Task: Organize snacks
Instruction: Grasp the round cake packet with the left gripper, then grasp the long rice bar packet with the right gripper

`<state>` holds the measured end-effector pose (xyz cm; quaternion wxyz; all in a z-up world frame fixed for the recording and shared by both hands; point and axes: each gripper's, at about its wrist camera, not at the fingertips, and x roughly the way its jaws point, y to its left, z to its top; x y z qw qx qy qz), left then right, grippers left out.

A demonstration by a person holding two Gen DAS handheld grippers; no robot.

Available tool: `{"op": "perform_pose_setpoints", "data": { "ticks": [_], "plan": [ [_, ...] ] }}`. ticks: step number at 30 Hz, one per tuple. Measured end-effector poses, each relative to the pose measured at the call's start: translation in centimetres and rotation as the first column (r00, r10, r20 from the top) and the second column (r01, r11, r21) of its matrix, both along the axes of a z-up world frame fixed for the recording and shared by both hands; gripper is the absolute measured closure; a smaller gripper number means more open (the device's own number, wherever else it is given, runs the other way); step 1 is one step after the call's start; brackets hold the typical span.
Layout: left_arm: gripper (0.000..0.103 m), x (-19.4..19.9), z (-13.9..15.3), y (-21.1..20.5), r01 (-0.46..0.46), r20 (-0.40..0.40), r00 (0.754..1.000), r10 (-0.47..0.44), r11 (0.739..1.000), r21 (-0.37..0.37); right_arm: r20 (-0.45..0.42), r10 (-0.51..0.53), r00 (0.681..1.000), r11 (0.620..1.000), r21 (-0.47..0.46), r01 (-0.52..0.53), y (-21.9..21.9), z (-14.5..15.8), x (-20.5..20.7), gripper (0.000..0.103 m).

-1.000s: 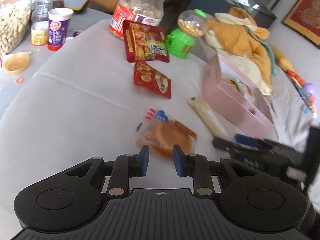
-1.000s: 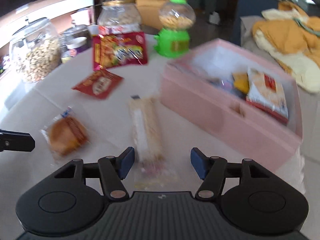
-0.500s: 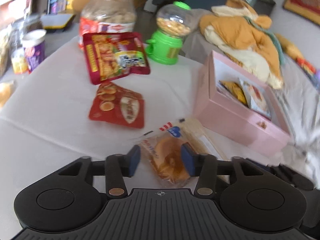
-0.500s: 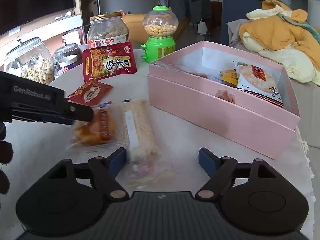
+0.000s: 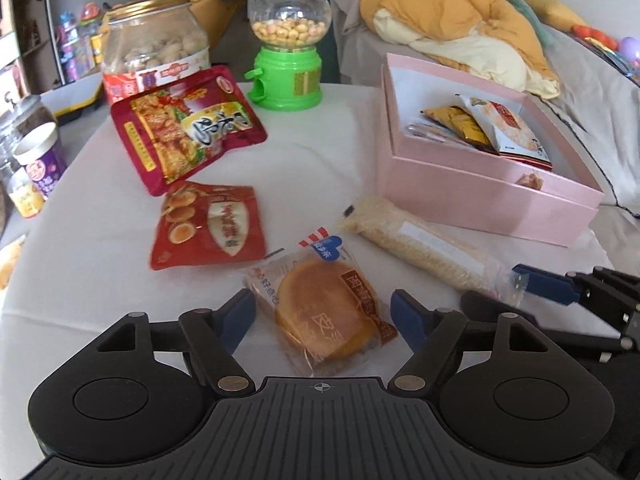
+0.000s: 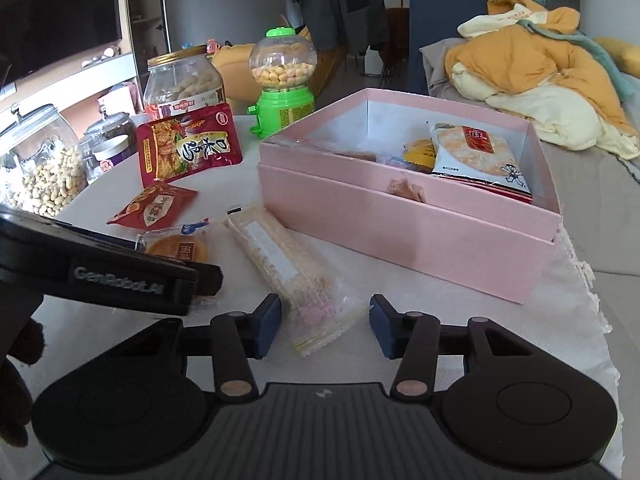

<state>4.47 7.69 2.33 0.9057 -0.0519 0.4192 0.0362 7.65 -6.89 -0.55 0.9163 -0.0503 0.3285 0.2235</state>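
Now cake packet [image 5: 326, 312] between left gripper [image 5: 323, 318] fingers

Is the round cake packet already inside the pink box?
No, the cake packet lies on the tablecloth between the left gripper's open jaws, outside the pink box.

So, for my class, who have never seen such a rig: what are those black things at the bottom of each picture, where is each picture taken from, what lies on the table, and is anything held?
No robot here: a person carries a two-finger gripper in each hand, each with its own camera looking along the fingers. One picture looks over the left gripper, the other over the right gripper. On the white tablecloth lie a wrapped round cake, a long rice bar, two red snack bags and a pink box already holding snacks. The left jaws, just opening, straddle the cake; the right jaws, just closing, straddle the bar's end. Neither presses yet, so nothing is held.
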Motion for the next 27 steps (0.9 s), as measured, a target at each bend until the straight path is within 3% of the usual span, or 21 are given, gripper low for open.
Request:
{"op": "perform_pose_setpoints", "data": {
  "ticks": [5,8,13,15,18,22,27],
  "plan": [
    [0.025,-1.3,0.2,1.6,-0.043,0.003,0.999,0.043,0.998,0.037,0.0,0.001,1.0,1.0,-0.004,-0.001,0.0,0.0,-0.1,0.054],
    [0.022,-1.5,-0.1,2.5,-0.063,0.012,0.998,0.063,0.998,0.008,-0.001,0.002,1.0,1.0,-0.007,-0.002,0.1,-0.1,-0.1,0.053],
    [0.017,-0.9,-0.7,0.9,-0.037,0.026,0.999,0.035,0.995,0.094,0.0,0.004,1.0,1.0,-0.012,-0.004,0.2,-0.1,0.0,0.052],
    [0.018,-0.8,-0.8,0.8,-0.038,0.034,0.999,0.035,0.995,0.089,-0.002,0.011,1.0,1.0,-0.02,-0.011,0.4,-0.1,0.1,0.046],
    [0.025,-1.3,-0.8,1.3,-0.033,0.064,0.998,0.028,0.996,0.081,-0.012,0.018,1.0,0.998,-0.058,-0.019,1.3,0.1,0.6,0.041],
    [0.036,-2.6,-0.7,2.0,-0.024,0.091,0.996,0.019,0.998,0.06,-0.031,0.04,0.999,0.996,-0.081,-0.042,2.7,0.6,1.8,0.041],
    [0.04,-3.9,-0.7,2.5,-0.012,0.103,0.995,0.008,0.999,0.034,-0.054,0.063,0.997,0.993,-0.098,-0.068,3.2,0.8,1.9,0.054]
  ]
}}
